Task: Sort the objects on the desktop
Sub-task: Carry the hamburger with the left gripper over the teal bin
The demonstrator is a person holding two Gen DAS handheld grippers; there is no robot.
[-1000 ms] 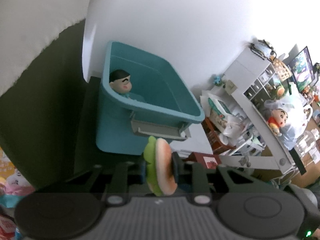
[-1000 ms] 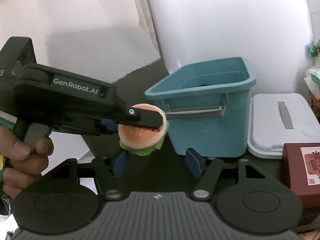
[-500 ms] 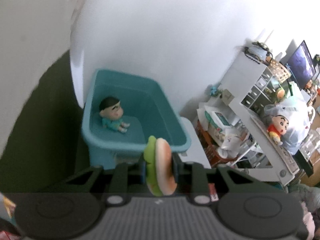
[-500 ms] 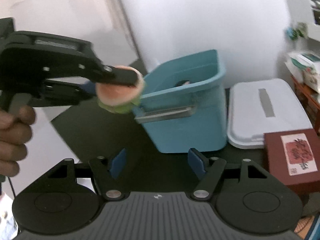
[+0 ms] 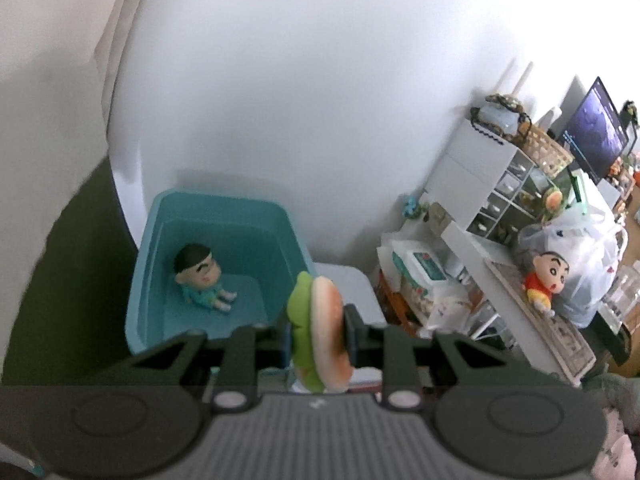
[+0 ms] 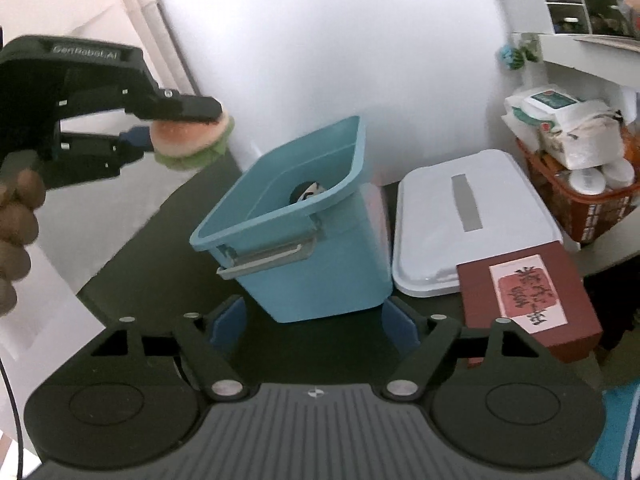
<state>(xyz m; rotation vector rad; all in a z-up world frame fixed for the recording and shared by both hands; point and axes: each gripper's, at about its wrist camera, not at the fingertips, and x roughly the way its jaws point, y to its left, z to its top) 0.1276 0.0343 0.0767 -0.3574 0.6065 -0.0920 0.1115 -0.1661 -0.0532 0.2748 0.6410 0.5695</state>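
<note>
While the left tool [image 6: 188, 136] hangs in the air above the dark bench [image 6: 160, 240], its two pads are pressed tight on a toy burger [image 5: 322, 332], bun on one side and green lettuce frill on the other, so the toy sits squarely between the fingertips. Seen from the right wrist, that burger [image 6: 192, 140] is up and off to the left of the teal bin [image 6: 312, 276], clear of its rim and not yet over its opening; from the left wrist it shows just in front of the bin's near right wall [image 5: 288, 248]. Inside the bin a small doll in teal clothes [image 5: 202, 280] sits on the floor, toward the left wall. The right tool [image 6: 316, 324] has its blue pads spread wide, having just been opening further, with nothing between them; it points at the bin's front side, where the grey handle [image 6: 268, 260] hangs. Just right of the bin lies a white lid [image 6: 472, 220], touching or nearly so, and a dark red box [image 6: 528, 300] rests near the lid's front corner.
</note>
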